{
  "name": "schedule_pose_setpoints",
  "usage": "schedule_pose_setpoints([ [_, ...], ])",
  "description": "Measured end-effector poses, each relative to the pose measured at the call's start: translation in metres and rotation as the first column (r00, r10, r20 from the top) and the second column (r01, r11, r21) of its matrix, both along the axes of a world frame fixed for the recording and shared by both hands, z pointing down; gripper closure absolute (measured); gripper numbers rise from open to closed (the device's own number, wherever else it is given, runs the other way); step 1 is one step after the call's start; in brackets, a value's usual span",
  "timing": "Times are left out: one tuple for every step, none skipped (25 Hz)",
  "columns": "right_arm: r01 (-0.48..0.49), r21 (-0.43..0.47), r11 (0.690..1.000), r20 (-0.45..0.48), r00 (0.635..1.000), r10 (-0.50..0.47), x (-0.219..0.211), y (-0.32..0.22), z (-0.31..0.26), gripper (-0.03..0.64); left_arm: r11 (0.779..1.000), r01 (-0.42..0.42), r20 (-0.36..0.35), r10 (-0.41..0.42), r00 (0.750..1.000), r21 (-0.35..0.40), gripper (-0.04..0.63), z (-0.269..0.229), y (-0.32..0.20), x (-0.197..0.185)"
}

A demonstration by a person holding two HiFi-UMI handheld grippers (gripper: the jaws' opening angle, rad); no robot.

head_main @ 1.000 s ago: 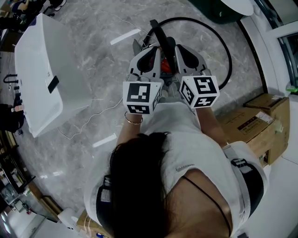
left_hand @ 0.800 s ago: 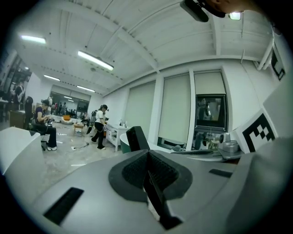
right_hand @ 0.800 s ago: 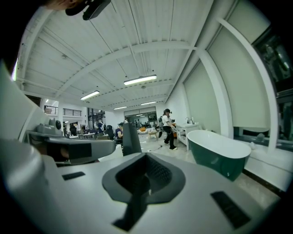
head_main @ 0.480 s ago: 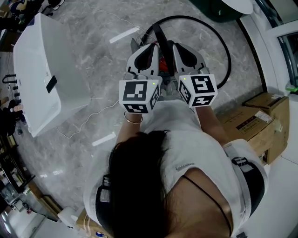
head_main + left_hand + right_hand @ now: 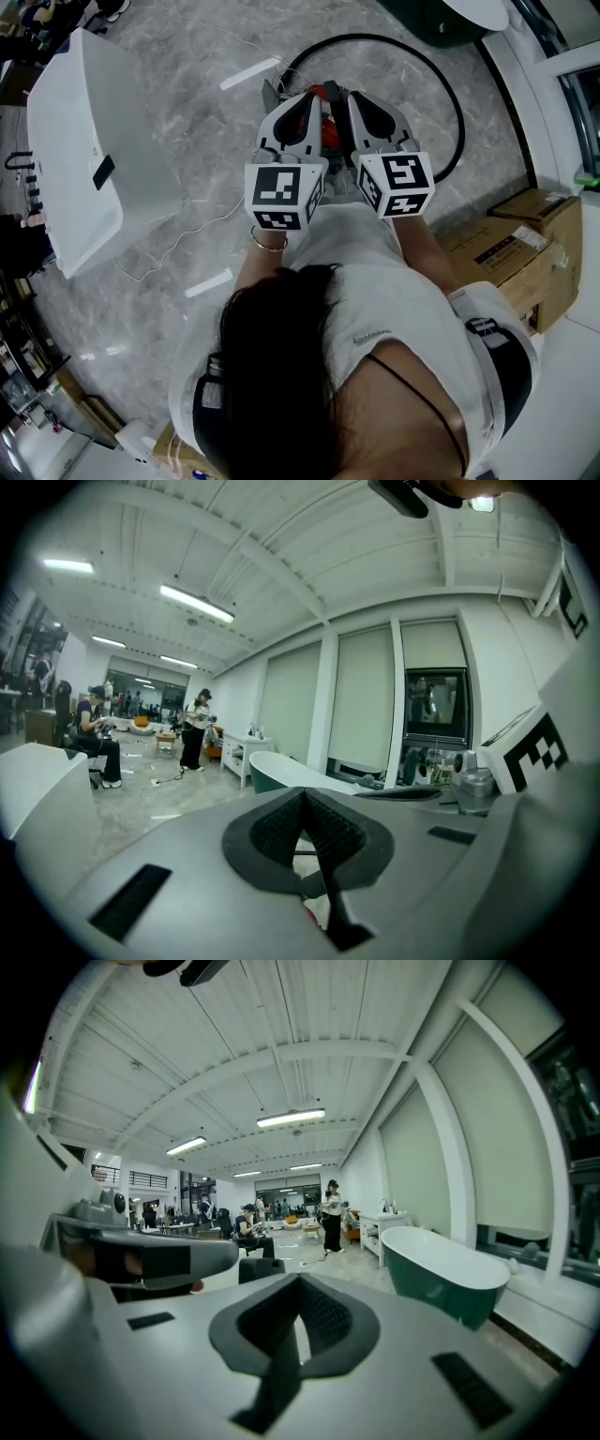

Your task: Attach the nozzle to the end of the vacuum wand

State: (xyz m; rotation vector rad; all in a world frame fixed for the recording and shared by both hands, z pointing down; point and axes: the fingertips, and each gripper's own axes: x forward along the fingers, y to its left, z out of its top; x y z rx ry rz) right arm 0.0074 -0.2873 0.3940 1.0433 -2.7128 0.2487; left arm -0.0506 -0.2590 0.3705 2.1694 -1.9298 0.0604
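While the left gripper (image 5: 300,101) and right gripper (image 5: 364,98) hang side by side, jaws pressed together and empty, the vacuum's red part (image 5: 328,94) and black hose (image 5: 457,103) lie on the floor below them; whether nozzle meets wand is hidden.

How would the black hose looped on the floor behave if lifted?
The black hose lies in a smooth curve, so probably flexible yet springy: it would likely sag and drag. The glossy marble floor suggests it would slide easily.
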Motion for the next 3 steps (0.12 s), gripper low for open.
schedule_pose_setpoints([
  [-0.001,-0.001,1.0,-0.002,1.0,0.001,-0.0005,-0.0002,0.0006,0.601,1.0,-0.001,0.002,0.001,1.0,-0.002,0.594,0.0007,-0.0002,-0.0007],
  [-0.002,-0.001,1.0,-0.005,1.0,0.002,-0.0008,-0.0004,0.0012,0.601,1.0,-0.002,0.005,0.002,1.0,-0.003,0.594,0.0013,-0.0005,-0.0014],
  [-0.003,-0.001,1.0,-0.007,1.0,0.003,-0.0011,-0.0006,0.0017,0.601,1.0,-0.004,0.008,0.004,1.0,-0.004,0.594,0.0018,-0.0008,-0.002],
])
